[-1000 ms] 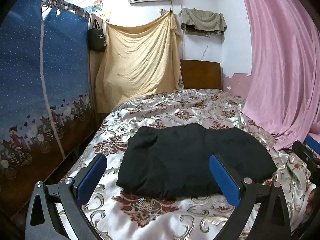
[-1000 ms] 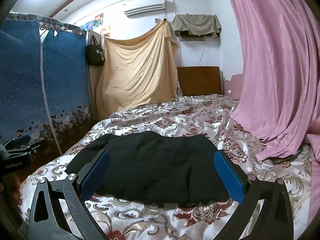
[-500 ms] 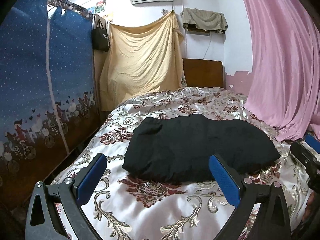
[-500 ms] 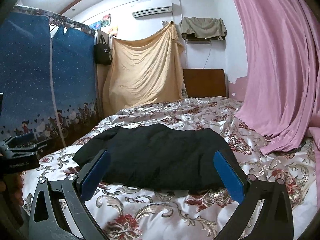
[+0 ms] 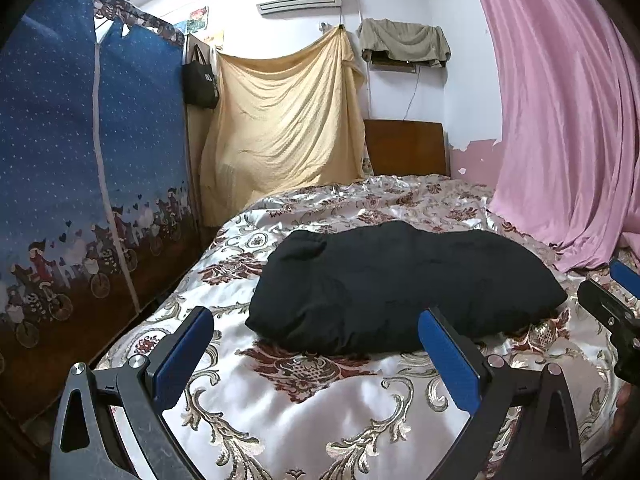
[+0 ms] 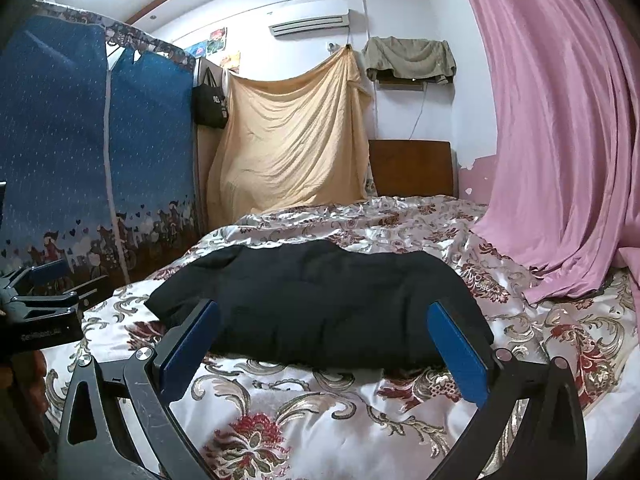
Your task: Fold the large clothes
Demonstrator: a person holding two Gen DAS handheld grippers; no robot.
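Observation:
A black garment (image 5: 396,284) (image 6: 320,300) lies folded into a thick bundle on the bed's floral satin cover (image 5: 304,412) (image 6: 320,412). My left gripper (image 5: 316,344) is open, its blue pads wide apart, held short of the bundle's near edge with nothing between them. My right gripper (image 6: 324,340) is open too, just in front of the bundle and not touching it. The right gripper's body (image 5: 612,312) shows at the left wrist view's right edge, and the left gripper's body (image 6: 40,316) at the right wrist view's left edge.
A blue fabric wardrobe (image 5: 80,168) stands along the bed's left side. A pink curtain (image 5: 560,120) drapes onto the bed at the right. A yellow sheet (image 5: 284,128) and a wooden headboard (image 5: 404,148) are at the far end.
Both grippers have drawn back from the black bundle and tilted up; more of the bedcover shows in front of it. The bundle has not moved.

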